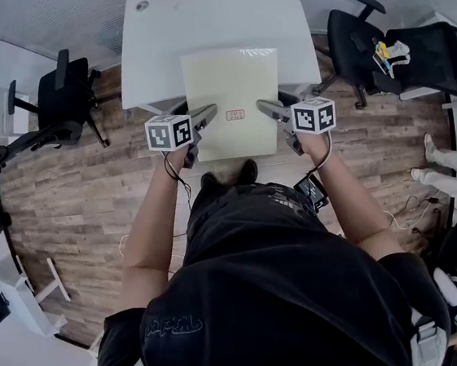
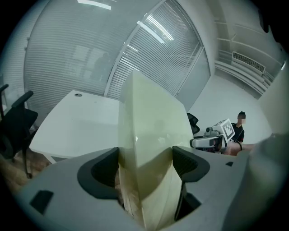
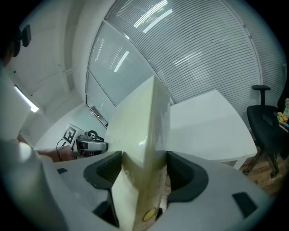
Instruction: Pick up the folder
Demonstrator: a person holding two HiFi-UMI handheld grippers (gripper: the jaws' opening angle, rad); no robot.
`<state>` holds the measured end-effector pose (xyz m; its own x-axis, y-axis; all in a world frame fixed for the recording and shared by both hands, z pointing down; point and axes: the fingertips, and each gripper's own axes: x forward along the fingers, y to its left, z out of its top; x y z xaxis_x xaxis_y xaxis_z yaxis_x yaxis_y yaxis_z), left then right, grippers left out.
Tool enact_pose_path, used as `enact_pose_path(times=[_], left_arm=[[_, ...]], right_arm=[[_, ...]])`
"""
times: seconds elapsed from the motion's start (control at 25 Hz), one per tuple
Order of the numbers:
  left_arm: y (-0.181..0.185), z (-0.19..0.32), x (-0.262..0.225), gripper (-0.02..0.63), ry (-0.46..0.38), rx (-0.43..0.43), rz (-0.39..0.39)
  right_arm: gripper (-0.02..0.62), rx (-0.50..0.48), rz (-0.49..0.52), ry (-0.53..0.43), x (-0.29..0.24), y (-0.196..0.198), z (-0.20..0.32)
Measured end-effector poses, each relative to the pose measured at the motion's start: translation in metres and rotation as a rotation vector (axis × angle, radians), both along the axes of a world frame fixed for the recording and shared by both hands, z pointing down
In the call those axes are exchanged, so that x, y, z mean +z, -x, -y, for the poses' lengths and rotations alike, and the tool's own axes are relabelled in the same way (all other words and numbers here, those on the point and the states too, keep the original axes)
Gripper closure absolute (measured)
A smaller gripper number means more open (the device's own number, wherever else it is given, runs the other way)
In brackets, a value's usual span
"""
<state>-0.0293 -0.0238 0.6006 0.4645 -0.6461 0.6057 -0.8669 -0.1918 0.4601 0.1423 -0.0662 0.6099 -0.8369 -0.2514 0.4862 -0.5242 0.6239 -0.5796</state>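
A pale cream folder [image 1: 231, 96] is held flat in the air, partly over the near edge of the white table [image 1: 210, 24]. My left gripper [image 1: 202, 119] is shut on the folder's near left edge, and my right gripper [image 1: 271, 112] is shut on its near right edge. In the left gripper view the folder [image 2: 149, 149] fills the gap between the dark pads [image 2: 97, 173], edge-on. In the right gripper view the folder [image 3: 142, 135] is likewise clamped between the pads [image 3: 185, 173]. A small printed label shows near the folder's front edge.
Black office chairs stand left [image 1: 59, 103] and right [image 1: 368, 39] of the table, the right one beside a dark bag [image 1: 427, 53]. The floor [image 1: 67, 205] is wood plank. White furniture [image 1: 16, 301] stands at lower left. Window blinds lie beyond the table.
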Motion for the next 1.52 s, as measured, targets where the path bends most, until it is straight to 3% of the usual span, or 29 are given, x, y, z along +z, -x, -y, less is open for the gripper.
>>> enact_pose_path(times=[0.48,1.52], left_arm=[[0.009,-0.035,-0.006,0.221,-0.017,0.015,-0.025],[0.082,-0.161,-0.032,0.221,-0.057,0.133,-0.016]], right_arm=[[0.279,0.022,-0.01,-0.029,-0.011,0.008,-0.037],[0.279,0.138,-0.03,-0.078,-0.041,0.078,-0.184]])
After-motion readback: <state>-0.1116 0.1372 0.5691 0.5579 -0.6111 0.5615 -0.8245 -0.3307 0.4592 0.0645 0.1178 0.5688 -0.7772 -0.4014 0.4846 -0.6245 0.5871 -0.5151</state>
